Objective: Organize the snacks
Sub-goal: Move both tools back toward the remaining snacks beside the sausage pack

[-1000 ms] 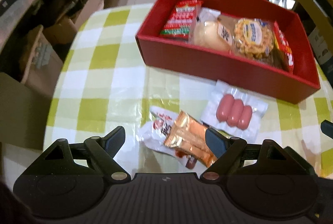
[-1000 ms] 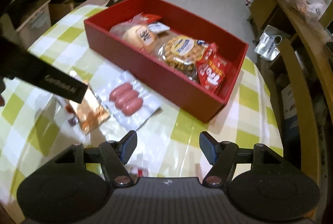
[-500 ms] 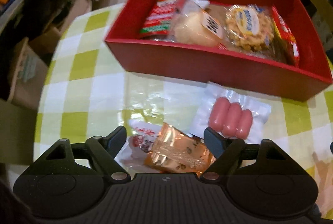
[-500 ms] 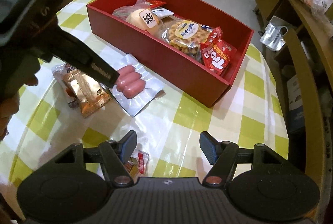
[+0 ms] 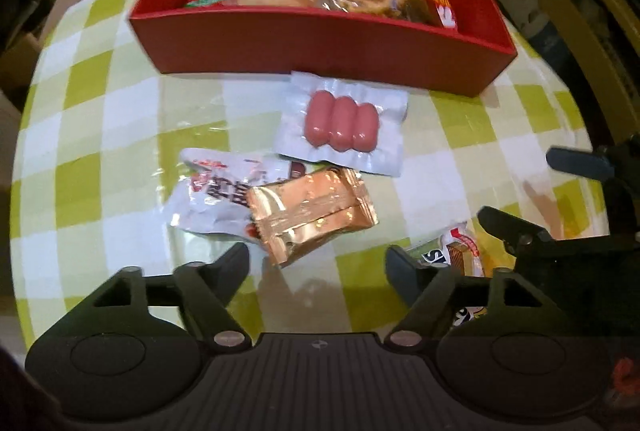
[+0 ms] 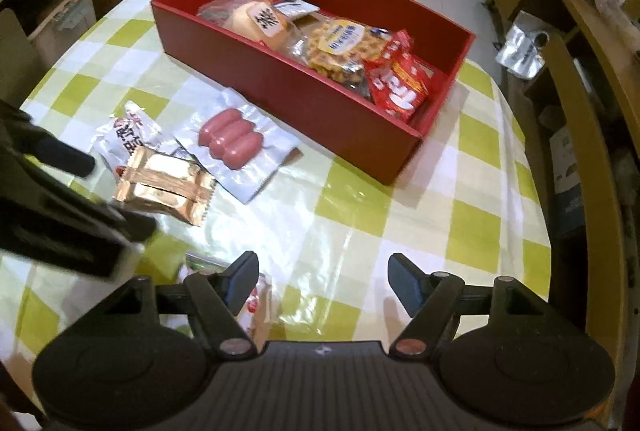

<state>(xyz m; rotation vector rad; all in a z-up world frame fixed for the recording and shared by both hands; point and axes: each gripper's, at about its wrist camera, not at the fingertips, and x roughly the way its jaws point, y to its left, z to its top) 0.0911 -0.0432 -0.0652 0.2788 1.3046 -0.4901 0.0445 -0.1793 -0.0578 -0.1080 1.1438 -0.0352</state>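
Observation:
A red box [image 5: 320,43] [image 6: 320,111] at the far side of the table holds several snack packs. In front of it lie a sealed pack of three pink sausages [image 5: 340,127] [image 6: 230,139], a gold foil pack [image 5: 312,215] [image 6: 164,187] and a white printed pack [image 5: 208,195] [image 6: 124,135]. My left gripper [image 5: 318,263] [image 6: 120,195] hovers open over the gold pack's near corner, pads off it. My right gripper [image 6: 324,273] [image 5: 518,185] is opening over bare cloth. A small snack packet [image 6: 256,299] [image 5: 456,251] lies beside its left finger.
The round table has a green and white checked cloth [image 6: 420,215] under clear plastic. A yellow-green chair frame [image 6: 580,135] stands close on the right. Shelves and cardboard boxes [image 6: 64,19] crowd the floor on the left.
My left gripper has swung right and lower over the gold pack, its jaws a little narrower. The small packet and the right gripper now show beside it. The right jaws have widened.

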